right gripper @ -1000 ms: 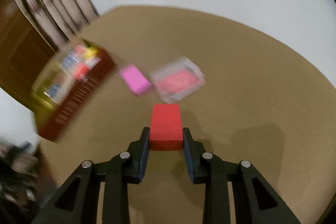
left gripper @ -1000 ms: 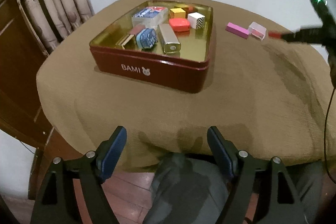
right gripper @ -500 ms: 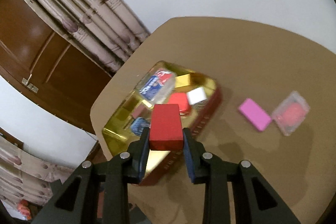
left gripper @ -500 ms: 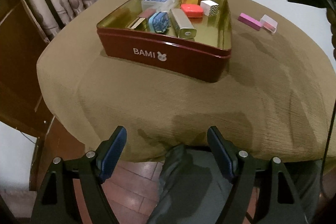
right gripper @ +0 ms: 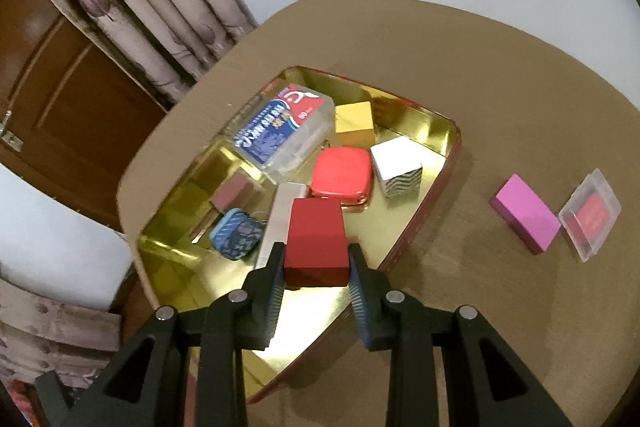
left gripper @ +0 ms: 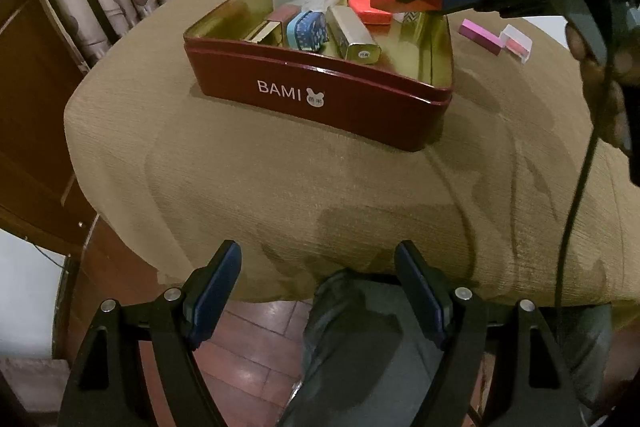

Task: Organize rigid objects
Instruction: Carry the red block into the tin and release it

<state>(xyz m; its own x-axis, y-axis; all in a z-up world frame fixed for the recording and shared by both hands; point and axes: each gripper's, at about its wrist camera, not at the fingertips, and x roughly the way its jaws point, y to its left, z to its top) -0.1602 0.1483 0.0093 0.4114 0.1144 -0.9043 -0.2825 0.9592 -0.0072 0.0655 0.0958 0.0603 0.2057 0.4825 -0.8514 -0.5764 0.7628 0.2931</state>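
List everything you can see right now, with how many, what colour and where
tin: 1, dark red outside, gold inside, on the table
red block: 1, red, in the right gripper above the tin
clear card case: 1, blue and red print, in the tin
yellow cube: 1, in the tin
striped cube: 1, white and black, in the tin
flat red case: 1, in the tin
blue pouch: 1, in the tin
silver bar: 1, in the tin
brown block: 1, in the tin
pink block: 1, on the cloth beside the tin
clear box: 1, red inside, next to the pink block
tablecloth: 1, tan
left gripper: 1, black, open, empty
right gripper: 1, black, shut on the red block
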